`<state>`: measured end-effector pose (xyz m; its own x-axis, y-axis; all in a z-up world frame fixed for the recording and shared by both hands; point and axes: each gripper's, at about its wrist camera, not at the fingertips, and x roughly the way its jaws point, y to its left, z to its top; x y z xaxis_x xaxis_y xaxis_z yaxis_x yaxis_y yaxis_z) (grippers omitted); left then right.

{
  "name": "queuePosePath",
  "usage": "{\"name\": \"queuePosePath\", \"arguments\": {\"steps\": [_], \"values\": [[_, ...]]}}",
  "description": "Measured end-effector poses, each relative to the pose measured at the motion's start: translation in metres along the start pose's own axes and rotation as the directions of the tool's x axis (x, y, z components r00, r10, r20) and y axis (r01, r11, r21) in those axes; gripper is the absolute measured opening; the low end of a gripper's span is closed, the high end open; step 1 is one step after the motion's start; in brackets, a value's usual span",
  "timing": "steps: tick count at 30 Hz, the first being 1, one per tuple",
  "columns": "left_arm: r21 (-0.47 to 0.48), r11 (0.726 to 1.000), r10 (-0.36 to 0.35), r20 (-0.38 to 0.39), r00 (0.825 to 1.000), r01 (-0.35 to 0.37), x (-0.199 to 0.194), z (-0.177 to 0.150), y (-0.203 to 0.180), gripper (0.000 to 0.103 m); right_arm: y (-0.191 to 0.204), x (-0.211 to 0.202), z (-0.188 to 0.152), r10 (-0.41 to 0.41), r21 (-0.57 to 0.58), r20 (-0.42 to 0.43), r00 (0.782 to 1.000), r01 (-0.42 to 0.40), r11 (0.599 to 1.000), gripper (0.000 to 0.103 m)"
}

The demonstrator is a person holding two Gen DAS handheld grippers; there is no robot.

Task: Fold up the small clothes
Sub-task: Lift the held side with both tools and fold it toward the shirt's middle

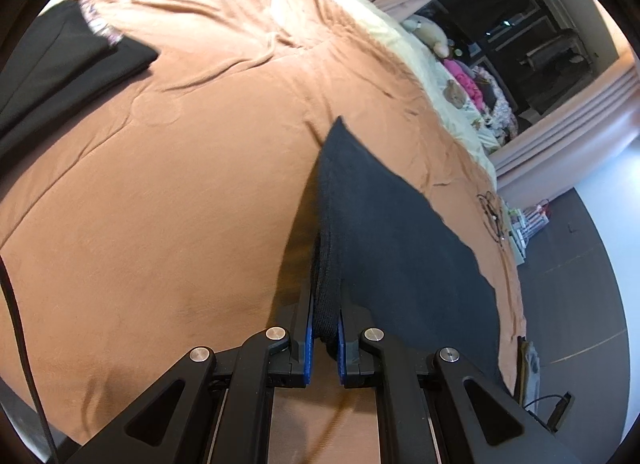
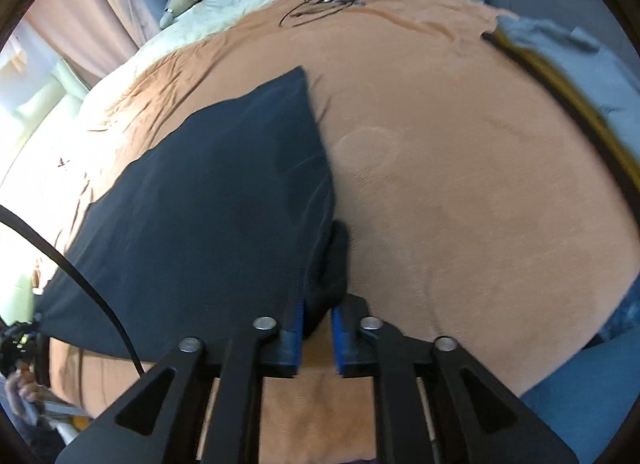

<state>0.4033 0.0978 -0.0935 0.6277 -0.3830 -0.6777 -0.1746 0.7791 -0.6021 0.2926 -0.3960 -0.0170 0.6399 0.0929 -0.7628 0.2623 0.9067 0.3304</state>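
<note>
A dark navy garment (image 1: 392, 216) hangs stretched between my two grippers over an orange-brown bedcover (image 1: 180, 184). My left gripper (image 1: 325, 304) is shut on a thick, ribbed edge of it, which is bunched between the blue pads (image 1: 307, 328). In the right wrist view the same garment (image 2: 208, 192) spreads to the left. A rolled bunch of its edge fills the gap of my right gripper (image 2: 318, 304); both blue pads (image 2: 297, 328) touch the cloth. The far corner of the garment rests near the bedcover (image 2: 460, 184).
Folded black clothing (image 1: 60, 64) lies at the bed's left. A grey cloth with a yellow band (image 2: 580, 72) sits at the right edge. A plush toy (image 1: 428, 30) and a pink clothes heap (image 1: 468, 82) lie by the curtains. A hand (image 2: 24, 388) holds the other gripper.
</note>
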Motion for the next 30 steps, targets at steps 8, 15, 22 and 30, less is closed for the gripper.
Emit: {"name": "queuePosePath", "arguments": {"steps": [8, 15, 22, 30], "values": [[0.074, 0.995, -0.076, 0.022, 0.997, 0.074, -0.009, 0.016, -0.039, 0.009, 0.049, -0.016, 0.018, 0.154, -0.105, 0.026, 0.988, -0.15, 0.983, 0.022], [0.147, 0.98, -0.141, 0.027, 0.99, 0.136, -0.013, 0.032, -0.09, 0.009, 0.126, 0.02, 0.015, 0.336, -0.175, -0.086, 0.938, -0.346, 0.922, 0.022], [0.234, 0.955, -0.192, 0.021, 0.981, 0.182, -0.013, 0.046, -0.145, 0.009, 0.177, 0.065, -0.001, 0.425, -0.159, -0.221, 0.878, -0.463, 0.872, 0.02], [0.343, 0.909, -0.245, -0.021, 0.969, 0.237, -0.008, 0.047, -0.209, 0.009, 0.183, 0.096, -0.011, 0.44, -0.126, -0.31, 0.843, -0.495, 0.86, 0.013]]}}
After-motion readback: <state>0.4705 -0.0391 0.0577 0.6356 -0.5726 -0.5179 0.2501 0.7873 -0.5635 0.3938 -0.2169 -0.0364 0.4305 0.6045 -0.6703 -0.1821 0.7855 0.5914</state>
